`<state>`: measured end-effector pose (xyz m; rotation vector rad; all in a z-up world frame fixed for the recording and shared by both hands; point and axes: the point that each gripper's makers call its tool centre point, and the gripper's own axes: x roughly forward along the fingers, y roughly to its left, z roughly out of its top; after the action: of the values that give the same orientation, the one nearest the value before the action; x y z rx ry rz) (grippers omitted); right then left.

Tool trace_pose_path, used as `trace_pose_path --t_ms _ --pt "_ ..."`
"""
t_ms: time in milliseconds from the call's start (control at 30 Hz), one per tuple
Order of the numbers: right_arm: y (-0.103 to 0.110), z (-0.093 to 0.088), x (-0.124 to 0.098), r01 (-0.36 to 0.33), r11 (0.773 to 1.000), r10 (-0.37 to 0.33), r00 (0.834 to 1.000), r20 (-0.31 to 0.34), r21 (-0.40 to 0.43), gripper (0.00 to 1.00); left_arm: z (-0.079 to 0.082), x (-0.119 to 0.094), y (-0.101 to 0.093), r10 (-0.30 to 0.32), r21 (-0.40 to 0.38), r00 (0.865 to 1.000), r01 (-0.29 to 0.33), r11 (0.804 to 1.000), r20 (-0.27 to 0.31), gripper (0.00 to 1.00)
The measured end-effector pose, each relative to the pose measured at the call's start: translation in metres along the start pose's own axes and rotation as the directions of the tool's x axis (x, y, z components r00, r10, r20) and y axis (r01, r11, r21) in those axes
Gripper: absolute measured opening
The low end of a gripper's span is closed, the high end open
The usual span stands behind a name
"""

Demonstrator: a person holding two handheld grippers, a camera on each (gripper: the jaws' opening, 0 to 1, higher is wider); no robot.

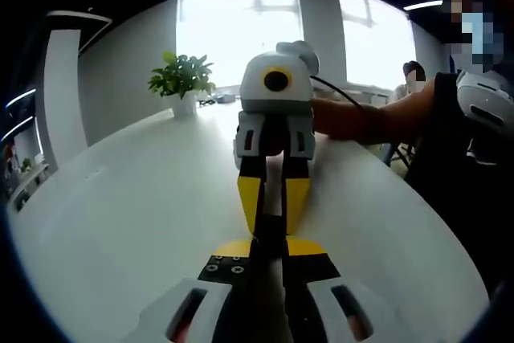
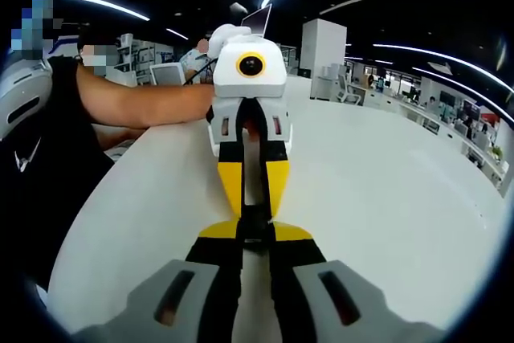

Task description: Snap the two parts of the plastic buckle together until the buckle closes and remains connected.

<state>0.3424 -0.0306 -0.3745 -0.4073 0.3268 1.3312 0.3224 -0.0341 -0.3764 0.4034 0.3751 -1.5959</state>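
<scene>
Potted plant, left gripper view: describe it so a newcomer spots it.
Follow the white table to its far edge, under the bright window. Left of the right gripper stands the potted plant: bushy green leaves in a white pot, the one green thing there.

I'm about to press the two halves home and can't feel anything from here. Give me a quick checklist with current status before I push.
1. Grippers face each other, nose to nose: ok. Left gripper and right gripper line up over the white table.
2. Each gripper shut on a dark part: ok. A dark buckle piece sits between the yellow jaw tips in both views.
3. Halves meet along one line: ok, as far as both views show.
4. Buckle latched: cannot tell; the join is too dark and small.
5. Which half each gripper holds: cannot tell.
6. Nothing near the push: ok. The potted plant stands far back.
</scene>
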Motion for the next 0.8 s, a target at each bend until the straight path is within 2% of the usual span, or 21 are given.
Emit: trace_pose_path --t_ms 267,333,567,667,700,767,800 --pt "0.0 0.0 -0.001 0.001 1.0 -0.001 1.0 0.002 0.0 0.11 -0.001 0.001 -0.008 0.0 -0.006 1.0 0.0 1.0 0.004 0.1" --pt "0.0 0.0 -0.001 0.001 1.0 -0.001 1.0 0.003 0.0 0.11 -0.001 0.0 -0.002 -0.001 -0.012 1.0 0.001 1.0 0.008 0.1" --pt "0.001 0.001 -0.001 0.0 1.0 0.0 1.0 0.005 -0.001 0.11 0.0 0.0 -0.006 0.006 0.029 1.0 -0.006 1.0 0.015 0.12" --pt "0.001 0.001 -0.001 0.0 1.0 0.0 1.0 0.006 -0.002 0.11 0.001 -0.001 0.001 0.044 0.047 0.999 -0.046 0.998 0.027 0.23" --pt "0.001 0.001 -0.001 0.0 1.0 0.0 1.0 0.007 -0.001 0.11 0.0 -0.003 0.007 0.047 0.042 0.998 -0.048 0.998 0.031 0.33" --pt "0.003 0.002 0.001 -0.004 1.0 0.004 1.0 0.011 -0.001 0.11 0.005 0.0 0.006 0.037 -0.012 0.996 -0.036 0.999 0.078 0.65" --pt "0.005 0.002 0.001 -0.007 1.0 0.007 1.0 0.011 -0.004 0.11 0.007 0.002 0.006 0.043 -0.032 0.995 -0.04 0.999 0.085 0.9"
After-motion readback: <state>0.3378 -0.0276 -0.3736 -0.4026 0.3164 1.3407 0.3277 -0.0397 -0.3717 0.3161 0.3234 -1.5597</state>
